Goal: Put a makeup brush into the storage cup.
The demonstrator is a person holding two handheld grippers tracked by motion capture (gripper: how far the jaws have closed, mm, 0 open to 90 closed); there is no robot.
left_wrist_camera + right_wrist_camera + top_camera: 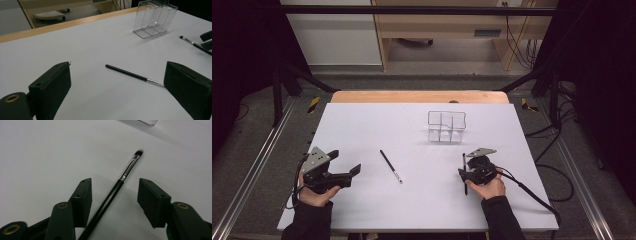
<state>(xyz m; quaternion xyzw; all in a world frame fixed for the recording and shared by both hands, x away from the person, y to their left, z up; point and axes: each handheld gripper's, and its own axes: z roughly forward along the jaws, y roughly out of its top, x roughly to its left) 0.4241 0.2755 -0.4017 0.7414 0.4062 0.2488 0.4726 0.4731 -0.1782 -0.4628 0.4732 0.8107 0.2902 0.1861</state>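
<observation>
The white table point(362, 200) is taking up most of the high view, with a wooden edge running along its far side. A clear divided organizer point(447, 127) is standing upright on the far right-of-centre part of the table, well apart from both hands; in the left gripper view the same organizer point(155, 18) is sitting at the top.

The left gripper point(354, 171) is resting near the left edge of the table, held in the person's left hand point(314, 195). Its jaws are standing wide apart with nothing between the pads. In the left gripper view a long black brush point(132, 74) is lying flat on the table ahead of those jaws, apart from them; in the high view it point(391, 166) is lying diagonally at mid-table, between the two grippers.

The right gripper point(464, 172) is sitting low over the table at the right, held in the person's right hand point(487, 189). Its jaws are standing about half open, straddling a second black brush point(117, 187), which is lying flat on the table with its bristle tip pointing away toward the organizer. The handle is passing between the pads, nearer the left one; neither pad is pressing on it.
</observation>
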